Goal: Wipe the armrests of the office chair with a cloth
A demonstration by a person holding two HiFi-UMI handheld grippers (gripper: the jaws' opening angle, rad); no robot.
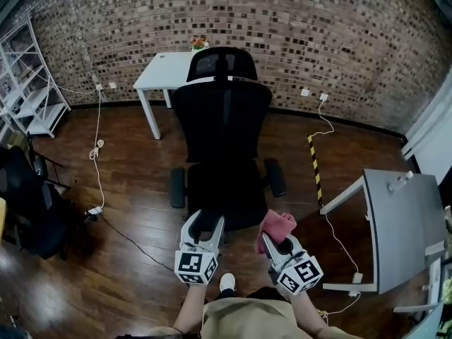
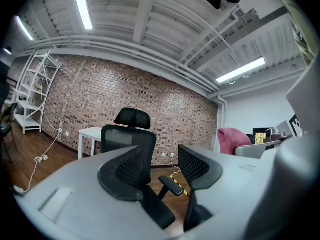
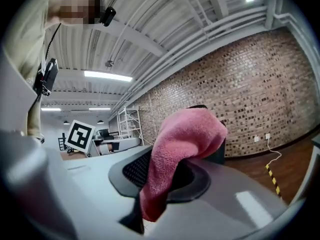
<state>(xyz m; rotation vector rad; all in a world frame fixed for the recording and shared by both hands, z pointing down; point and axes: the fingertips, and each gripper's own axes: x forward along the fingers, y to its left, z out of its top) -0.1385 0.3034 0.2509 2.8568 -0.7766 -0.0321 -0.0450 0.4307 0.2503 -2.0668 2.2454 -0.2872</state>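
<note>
Item, far left: white shelving (image 1: 30,83) against the brick wall, with a cable (image 1: 95,154) trailing over the wood floor. Item: white bench (image 1: 164,73) at the wall, carrying a small plant (image 1: 199,44). Item, centre: black office chair (image 1: 222,119), its seat facing the person and both armrests bare, one armrest at the left of the head view (image 1: 176,188) and one at the right (image 1: 275,177). Item, low centre: left hand-held gripper (image 1: 205,221), held level over the front of the seat with its jaws about half apart. Nothing sits between them; its own view shows only the chair beyond. Item, just beside it: right hand-held gripper (image 1: 277,240), jaws closed on a pink cloth (image 1: 277,226). The cloth bunches above the jaws and droops over one of them, near the right-of-view armrest but not touching it. Item, right: a yellow-and-black floor strip (image 1: 314,168) and a grey bench (image 1: 402,224). Status: this looks like the approach step, with the cloth in hand and neither armrest wiped yet. The next move likely calls for carrying the cloth to the nearer, right-of-view armrest and tipping the right hand-held gripper so the loose fold lies flat on the pad. The cloth would then be drawn along the pad's length. The free left hand-held gripper could steady the chair, which may swivel under pressure.
</note>
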